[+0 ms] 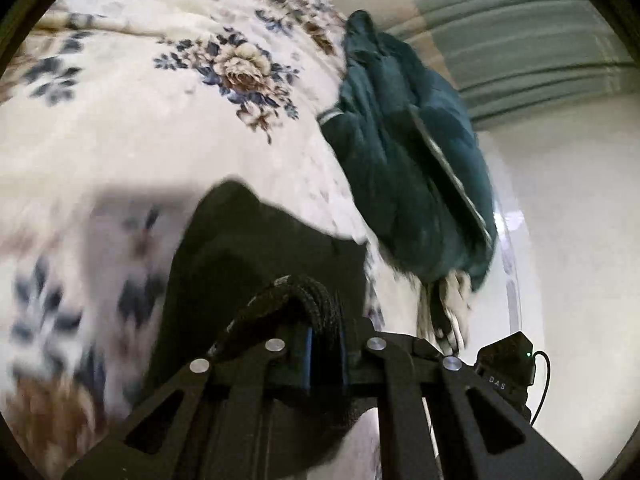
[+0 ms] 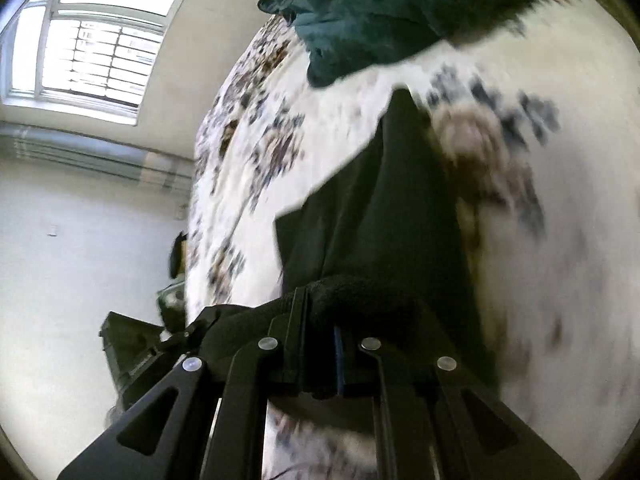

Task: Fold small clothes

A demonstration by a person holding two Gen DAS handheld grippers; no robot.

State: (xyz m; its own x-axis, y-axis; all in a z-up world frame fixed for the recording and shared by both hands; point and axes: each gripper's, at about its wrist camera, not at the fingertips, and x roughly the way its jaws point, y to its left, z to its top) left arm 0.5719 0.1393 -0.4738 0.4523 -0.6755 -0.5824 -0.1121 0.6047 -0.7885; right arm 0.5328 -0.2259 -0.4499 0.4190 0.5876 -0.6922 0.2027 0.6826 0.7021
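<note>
A small black garment (image 1: 256, 248) hangs over the floral bedspread (image 1: 140, 128). My left gripper (image 1: 324, 344) is shut on its thick knitted edge, which bunches between the jaws. In the right wrist view the same black garment (image 2: 384, 208) stretches away from my right gripper (image 2: 320, 344), which is shut on another part of its edge. The cloth is held above the bed between both grippers. The views are tilted and motion-blurred.
A dark teal garment (image 1: 408, 148) lies crumpled near the bed's edge; it also shows in the right wrist view (image 2: 380, 12). Beyond the bed are a pale floor (image 1: 568, 220), a radiator (image 1: 520, 40) and a window (image 2: 88, 40). A dark box (image 2: 128, 352) sits on the floor.
</note>
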